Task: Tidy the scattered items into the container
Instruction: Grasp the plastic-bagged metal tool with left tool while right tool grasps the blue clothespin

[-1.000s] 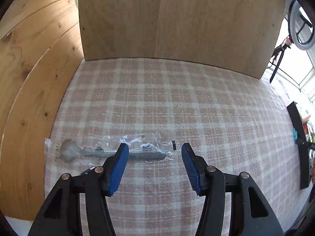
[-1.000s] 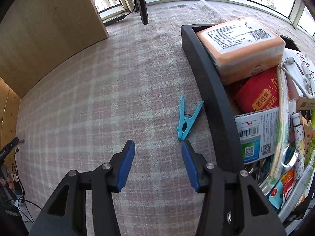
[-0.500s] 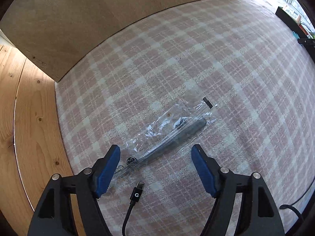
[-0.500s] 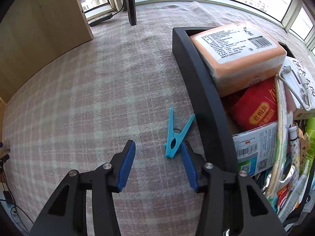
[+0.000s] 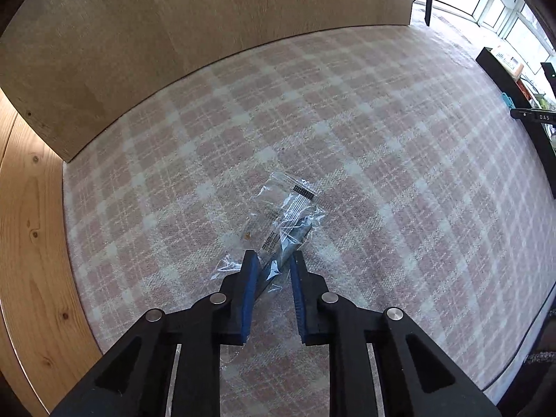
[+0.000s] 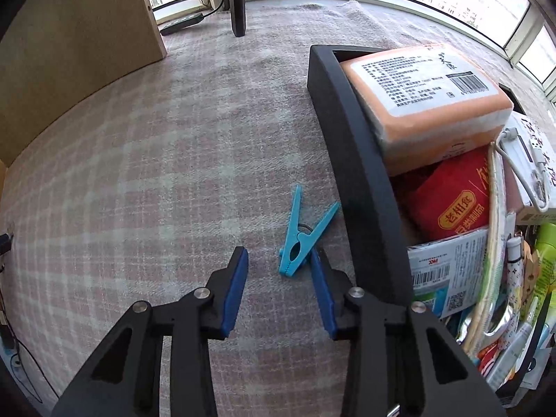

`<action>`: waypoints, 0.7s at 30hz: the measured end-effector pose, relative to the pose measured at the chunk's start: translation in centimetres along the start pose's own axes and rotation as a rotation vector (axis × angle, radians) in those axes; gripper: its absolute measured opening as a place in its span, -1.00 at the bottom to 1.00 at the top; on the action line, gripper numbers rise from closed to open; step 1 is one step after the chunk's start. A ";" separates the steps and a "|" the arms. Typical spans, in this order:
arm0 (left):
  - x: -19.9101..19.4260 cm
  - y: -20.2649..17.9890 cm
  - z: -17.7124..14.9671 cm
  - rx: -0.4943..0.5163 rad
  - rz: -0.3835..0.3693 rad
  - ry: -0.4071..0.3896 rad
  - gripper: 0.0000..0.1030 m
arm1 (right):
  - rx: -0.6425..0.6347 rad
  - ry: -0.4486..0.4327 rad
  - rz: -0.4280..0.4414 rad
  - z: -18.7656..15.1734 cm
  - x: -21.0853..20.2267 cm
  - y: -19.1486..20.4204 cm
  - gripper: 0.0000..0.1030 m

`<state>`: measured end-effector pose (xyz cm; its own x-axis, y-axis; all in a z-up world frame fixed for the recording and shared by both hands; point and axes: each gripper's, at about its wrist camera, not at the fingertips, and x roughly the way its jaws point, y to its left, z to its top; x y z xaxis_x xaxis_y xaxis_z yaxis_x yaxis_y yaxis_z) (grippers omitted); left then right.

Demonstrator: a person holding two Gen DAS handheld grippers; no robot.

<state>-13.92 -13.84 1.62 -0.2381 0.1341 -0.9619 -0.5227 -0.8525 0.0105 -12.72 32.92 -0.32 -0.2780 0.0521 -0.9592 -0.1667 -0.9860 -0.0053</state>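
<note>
My left gripper (image 5: 272, 260) is shut on a clear plastic packet (image 5: 283, 215) that holds a grey spoon; the packet's free end sticks out ahead over the checked cloth. My right gripper (image 6: 279, 260) is open and low over the cloth. A blue clothes peg (image 6: 301, 239) lies between its fingertips, close to the right finger. The black container (image 6: 361, 180) stands just right of the peg, full of packets and boxes.
A wooden board (image 5: 208, 10) stands along the far edge of the cloth. A bare wooden surface (image 5: 31, 243) lies left of the cloth. The container also shows far right in the left wrist view (image 5: 504, 76). A black stand leg (image 6: 238, 0) rises behind.
My left gripper has closed on the spoon packet, which was lying flat between open jaws before. My right gripper has moved closer to the blue peg.
</note>
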 end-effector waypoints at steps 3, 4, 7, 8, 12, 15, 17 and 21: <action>-0.2 -0.1 0.0 -0.011 -0.010 -0.014 -0.68 | -0.009 0.002 0.007 0.4 0.2 0.4 -0.65; -0.3 -0.1 0.0 -0.011 -0.014 -0.019 -0.69 | -0.008 -0.002 0.019 0.6 0.2 0.5 -0.81; -1.0 -0.2 0.0 -0.038 -0.043 -0.041 -0.92 | -0.032 -0.007 0.046 0.9 0.2 1.2 -0.83; -1.2 -0.3 0.1 -0.051 -0.061 -0.048 -1.00 | -0.041 -0.009 0.057 0.9 0.2 1.5 -0.83; -1.6 -0.8 0.1 -0.066 -0.067 -0.049 -1.00 | -0.058 -0.026 0.106 0.9 -0.2 2.5 -0.84; -2.1 -1.9 0.9 -0.074 -0.079 -0.067 -1.00 | -0.077 -0.055 0.138 0.8 -1.2 3.2 -0.84; -3.5 -3.2 1.2 -0.065 -0.065 -0.084 -1.00 | -0.095 -0.074 0.160 0.7 -2.1 3.4 -0.84; -3.8 -2.6 1.7 0.023 0.022 -0.080 -0.80 | -0.106 -0.094 0.193 -0.8 -3.3 3.9 -0.84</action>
<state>-13.06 -11.32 5.75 -0.3140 0.1557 -0.9366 -0.5347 -0.8442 0.0389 -11.69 28.80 2.61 -0.3823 -0.1290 -0.9150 -0.0029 -0.9900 0.1408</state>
